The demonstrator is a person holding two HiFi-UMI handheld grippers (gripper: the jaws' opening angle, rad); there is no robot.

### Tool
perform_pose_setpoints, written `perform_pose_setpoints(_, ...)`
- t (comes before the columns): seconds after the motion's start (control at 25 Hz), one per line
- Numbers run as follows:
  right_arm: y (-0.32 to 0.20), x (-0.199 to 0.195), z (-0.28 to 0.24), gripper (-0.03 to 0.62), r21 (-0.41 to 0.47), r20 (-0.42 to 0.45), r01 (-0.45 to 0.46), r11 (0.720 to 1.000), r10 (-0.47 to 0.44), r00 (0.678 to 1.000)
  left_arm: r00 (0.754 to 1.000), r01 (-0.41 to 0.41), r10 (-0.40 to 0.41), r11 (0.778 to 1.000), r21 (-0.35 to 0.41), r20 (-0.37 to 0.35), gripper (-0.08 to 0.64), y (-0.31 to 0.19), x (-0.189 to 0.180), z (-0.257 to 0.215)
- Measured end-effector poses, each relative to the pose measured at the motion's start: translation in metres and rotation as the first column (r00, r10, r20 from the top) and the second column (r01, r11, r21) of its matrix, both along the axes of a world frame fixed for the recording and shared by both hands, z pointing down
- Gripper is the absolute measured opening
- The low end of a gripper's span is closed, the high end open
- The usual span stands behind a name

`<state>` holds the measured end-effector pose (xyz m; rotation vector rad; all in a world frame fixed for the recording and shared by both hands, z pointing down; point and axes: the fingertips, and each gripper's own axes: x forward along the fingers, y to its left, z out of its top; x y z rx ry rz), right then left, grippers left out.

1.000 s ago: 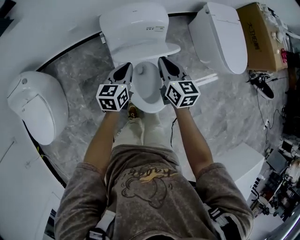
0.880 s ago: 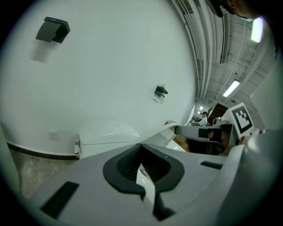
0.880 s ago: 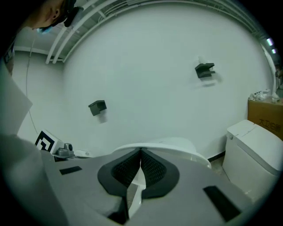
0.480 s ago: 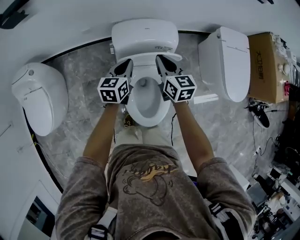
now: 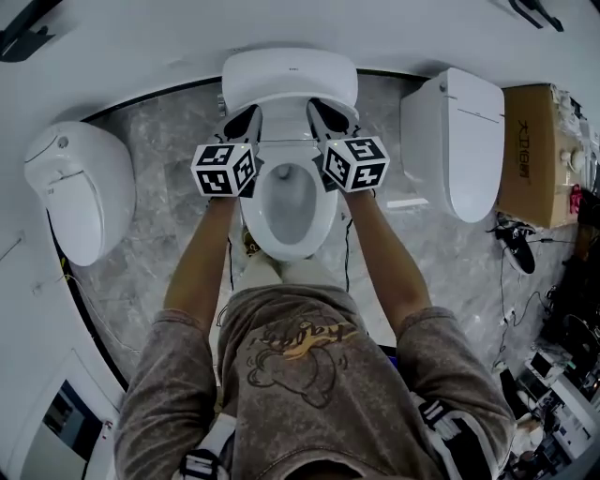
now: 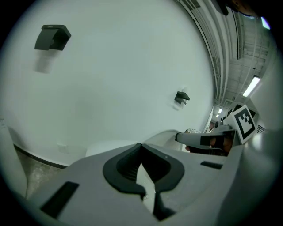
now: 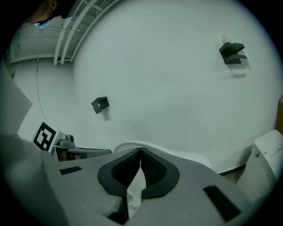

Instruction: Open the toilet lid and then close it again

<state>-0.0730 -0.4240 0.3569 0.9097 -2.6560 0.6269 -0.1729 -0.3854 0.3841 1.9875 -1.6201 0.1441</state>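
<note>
Nearest the camera, the person's arms (image 5: 389,272) reach forward and down on either side of the bowl (image 5: 286,202). Each carries a tool with its marker cube. The left tool (image 5: 250,115) and right tool (image 5: 315,107) point toward the back of the toilet and flank the hinge end.

Each tool's own view shows its dark pads closed tip to tip. Only a thin pale slit lies below them, and nothing is clamped. A curved white edge, probably the top of the lid, shows just beyond the tips in both views.

Past the cubes, the bowl lies fully exposed. The lid (image 5: 289,114) stands raised between the two tools and leans back toward the wall (image 5: 281,23). I cannot tell from above whether either tool is touching it.

The opening half looks done, or very nearly so. All of the closing is left: the lid must be tipped forward off its rest and lowered over the bowl. With both tools shut and empty, that would more likely be a push or a guiding touch than a pinch.

Two other toilets (image 5: 80,202) sit well apart on the marble floor (image 5: 169,159) to either side, and neither is involved.
</note>
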Motion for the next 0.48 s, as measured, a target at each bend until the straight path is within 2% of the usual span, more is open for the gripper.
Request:
perform_pose_setpoints(0.4, -0.011, 0.04, -0.019, 0.038, 0.046, 0.028, -0.103, 0.994, 0.102, 0.994, 0.998, -0.017, 0.015, 0.999, 0.043, 0.06, 0.011, -0.01, 0.005, -0.029)
perform_pose_setpoints(0.44, -0.014, 0.042, -0.02, 0.094, 0.046, 0.03, -0.105, 0.993, 0.104, 0.994, 0.998, -0.026, 0.023, 0.999, 0.045, 0.064, 0.025, -0.012, 0.007, -0.031)
perform_pose_setpoints(0.48, -0.016, 0.043, -0.02, 0.168, 0.045, 0.03, -0.105, 0.993, 0.104, 0.994, 0.997, -0.035, 0.032, 0.998, 0.049, 0.066, 0.068, -0.015, 0.009, -0.032)
